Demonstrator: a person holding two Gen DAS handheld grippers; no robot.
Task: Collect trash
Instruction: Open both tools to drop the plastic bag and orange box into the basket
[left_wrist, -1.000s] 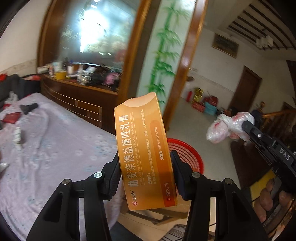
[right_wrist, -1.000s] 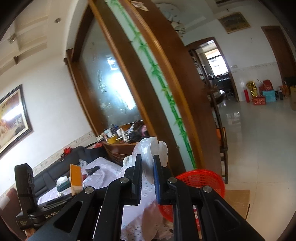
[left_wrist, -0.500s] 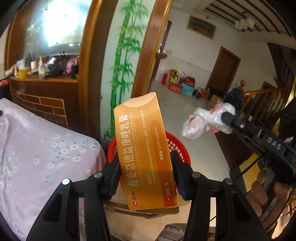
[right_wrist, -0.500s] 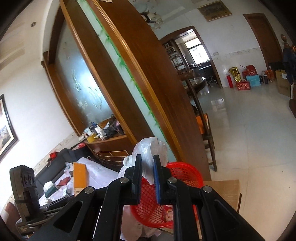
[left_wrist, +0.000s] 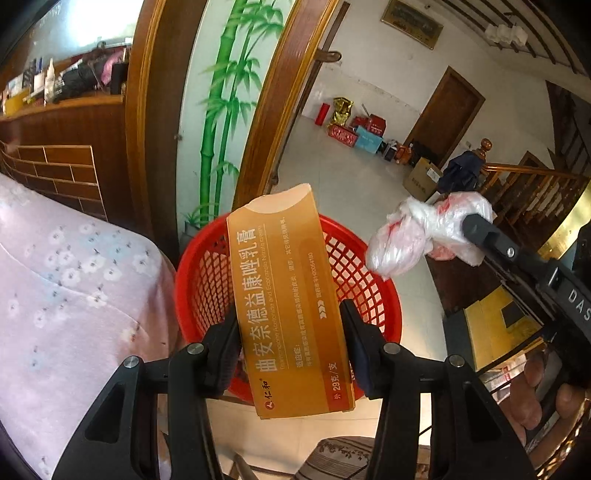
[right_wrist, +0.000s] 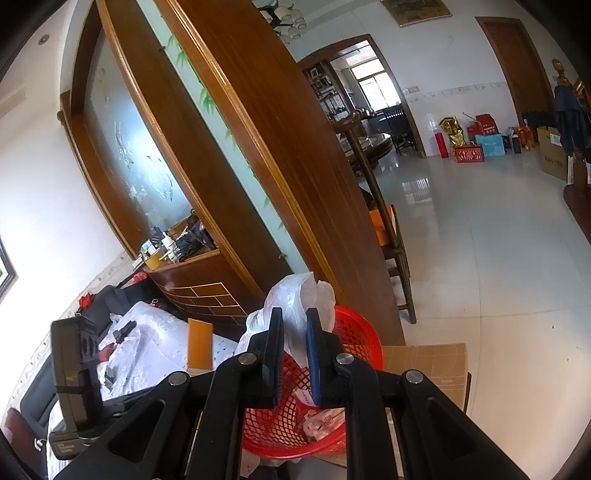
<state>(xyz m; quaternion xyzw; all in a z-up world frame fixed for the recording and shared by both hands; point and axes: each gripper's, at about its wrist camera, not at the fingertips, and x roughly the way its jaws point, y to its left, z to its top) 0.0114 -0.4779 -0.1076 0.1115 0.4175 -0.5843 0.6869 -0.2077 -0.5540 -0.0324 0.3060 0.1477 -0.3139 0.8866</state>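
My left gripper (left_wrist: 288, 325) is shut on a long orange medicine carton (left_wrist: 290, 299), held upright above the red mesh basket (left_wrist: 207, 280). The crumpled white plastic bag (left_wrist: 417, 229) hangs over the basket's right rim, pinched in my right gripper (left_wrist: 476, 225). In the right wrist view that gripper (right_wrist: 294, 321) is shut on the bag (right_wrist: 299, 295), just above the basket (right_wrist: 354, 336), which holds some wrappers. The orange carton (right_wrist: 199, 343) and the left gripper's body (right_wrist: 74, 362) show at lower left.
A table under a pale flowered cloth (left_wrist: 66, 288) borders the basket on the left. Behind it rises a wooden partition with a bamboo painting (left_wrist: 221, 103). The basket rests on a cardboard box (right_wrist: 424, 362). A wooden chair (right_wrist: 391, 236) stands nearby; tiled floor (right_wrist: 480, 240) stretches beyond. A stair railing (left_wrist: 524, 184) is right.
Both grippers have swung away from the table and sunk toward the red basket. The basket now lies directly under the carton and the bag. Neither grip has changed.
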